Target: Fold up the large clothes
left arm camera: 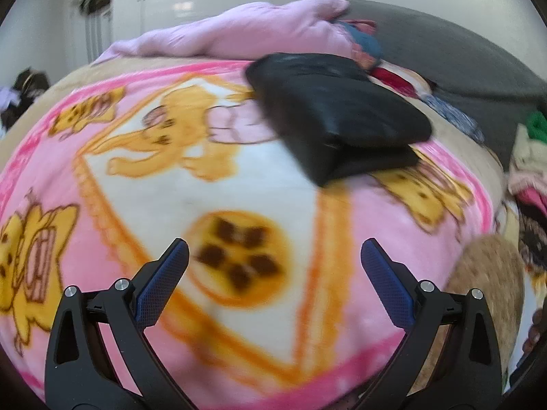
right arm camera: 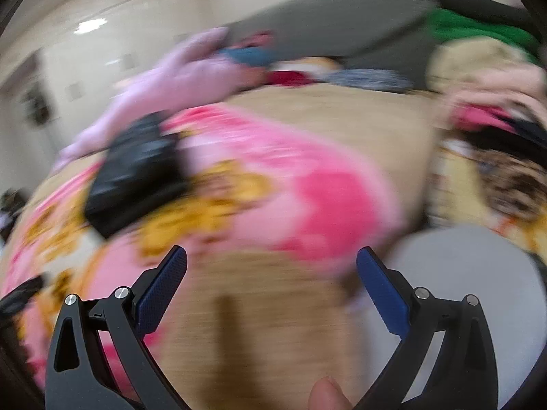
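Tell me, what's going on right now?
Left gripper open, empty. Right gripper open, empty. Folded black garment on the pink blanket. Nothing blocking.

The left gripper (left arm camera: pixel 273 256) sits at the bottom of its frame, its two black arms splayed and the blue-padded fingers (left arm camera: pixel 160 283) set wide apart with nothing between them. The right gripper (right arm camera: pixel 271 263) shows the same pose at the bottom of its frame, fingers (right arm camera: pixel 384 294) spread wide and empty. A fingertip (right arm camera: pixel 326 394) shows at that frame's bottom edge.
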